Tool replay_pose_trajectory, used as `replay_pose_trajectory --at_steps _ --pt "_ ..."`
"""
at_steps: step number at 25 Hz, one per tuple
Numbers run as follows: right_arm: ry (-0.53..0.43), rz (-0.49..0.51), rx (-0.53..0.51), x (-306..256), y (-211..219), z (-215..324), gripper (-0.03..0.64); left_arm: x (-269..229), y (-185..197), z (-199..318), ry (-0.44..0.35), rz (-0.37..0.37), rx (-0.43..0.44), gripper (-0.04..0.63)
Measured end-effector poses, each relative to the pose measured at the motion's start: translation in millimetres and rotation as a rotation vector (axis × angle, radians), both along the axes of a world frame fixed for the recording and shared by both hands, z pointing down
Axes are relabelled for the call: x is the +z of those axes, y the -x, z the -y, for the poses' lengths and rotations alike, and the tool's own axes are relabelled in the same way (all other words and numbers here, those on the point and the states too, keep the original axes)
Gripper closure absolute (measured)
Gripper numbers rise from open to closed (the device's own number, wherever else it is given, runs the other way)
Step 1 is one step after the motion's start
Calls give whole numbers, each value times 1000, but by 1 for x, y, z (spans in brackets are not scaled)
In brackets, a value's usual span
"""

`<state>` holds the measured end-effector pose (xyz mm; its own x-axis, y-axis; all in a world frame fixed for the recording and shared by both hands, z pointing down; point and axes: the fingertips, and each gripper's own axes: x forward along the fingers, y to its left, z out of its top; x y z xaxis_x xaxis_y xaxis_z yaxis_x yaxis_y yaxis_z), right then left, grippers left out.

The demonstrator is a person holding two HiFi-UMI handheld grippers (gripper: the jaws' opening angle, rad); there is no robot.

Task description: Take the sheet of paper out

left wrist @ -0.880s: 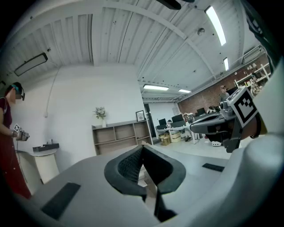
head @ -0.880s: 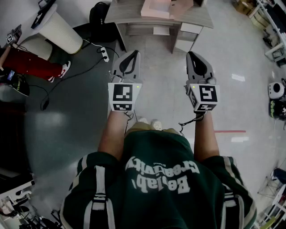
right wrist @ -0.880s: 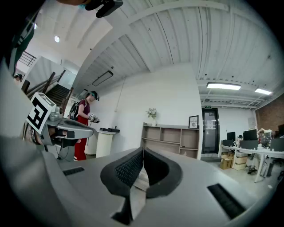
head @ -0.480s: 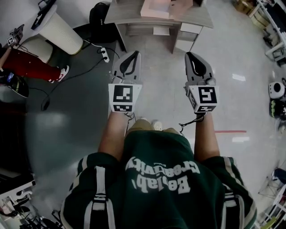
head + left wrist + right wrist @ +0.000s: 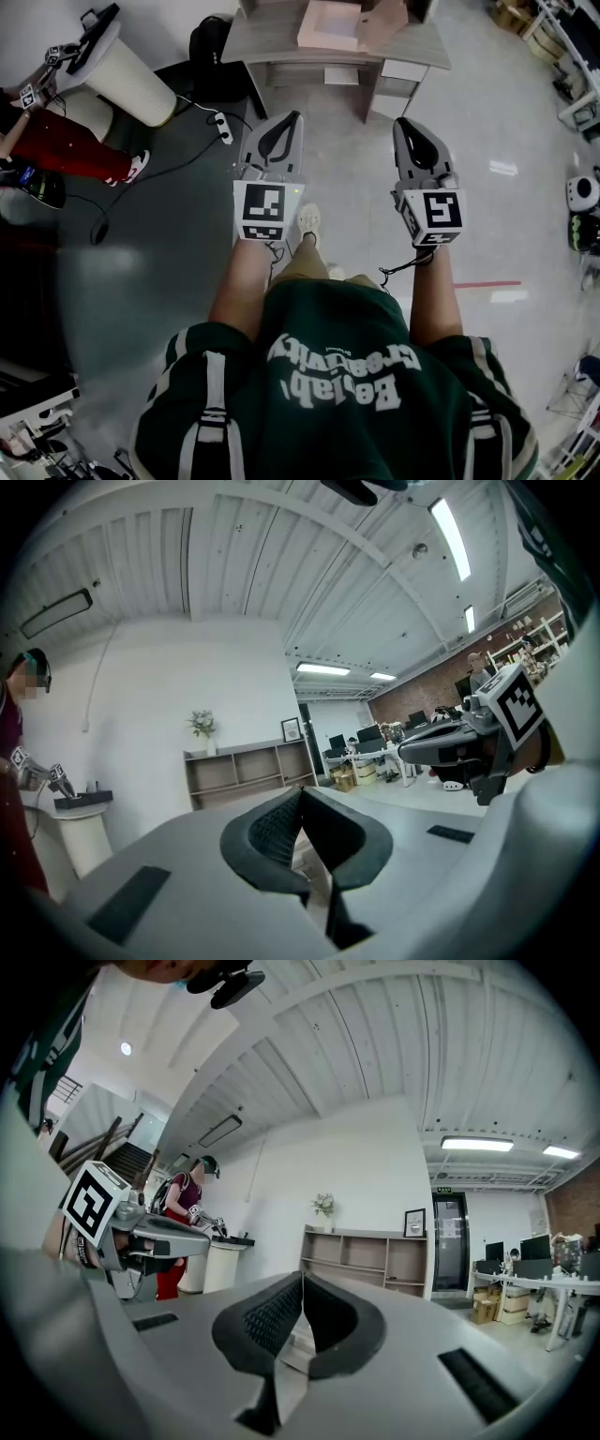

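I hold both grippers level in front of me, over the floor and short of a grey desk [image 5: 272, 45]. My left gripper [image 5: 294, 118] is shut with nothing between its jaws; in the left gripper view its pads [image 5: 301, 797] meet at the tips. Held a little to the right, my right gripper [image 5: 402, 124] is likewise shut and empty, and its pads [image 5: 303, 1281] touch in the right gripper view. On the desk lie a pink box [image 5: 328, 24] and an open cardboard box [image 5: 386, 17]. I cannot make out a sheet of paper in any view.
A white round pedestal [image 5: 127, 67] stands at the left, with a person in red trousers [image 5: 70, 150] beside it. A power strip [image 5: 223, 126] and its cable lie on the dark floor mat. A wooden shelf [image 5: 367, 1258] stands against the far wall.
The desk and boxes have come lower and nearer in the head view. One shoe has stepped forward between the grippers. Both grippers stay shut and side by side.
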<state>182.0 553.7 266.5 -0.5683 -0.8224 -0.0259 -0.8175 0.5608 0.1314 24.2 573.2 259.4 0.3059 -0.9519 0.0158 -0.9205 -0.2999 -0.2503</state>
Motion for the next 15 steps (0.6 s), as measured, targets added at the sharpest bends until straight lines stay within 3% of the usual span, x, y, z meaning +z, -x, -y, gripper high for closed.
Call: replay_pose_trajectory --at_steps 5,15 --pt "0 2 12 4 19 54 581 6 16 55 -7 1 28 577" --pt "29 19 52 -2 85 221 581 5 83 224 -7 35 64 577"
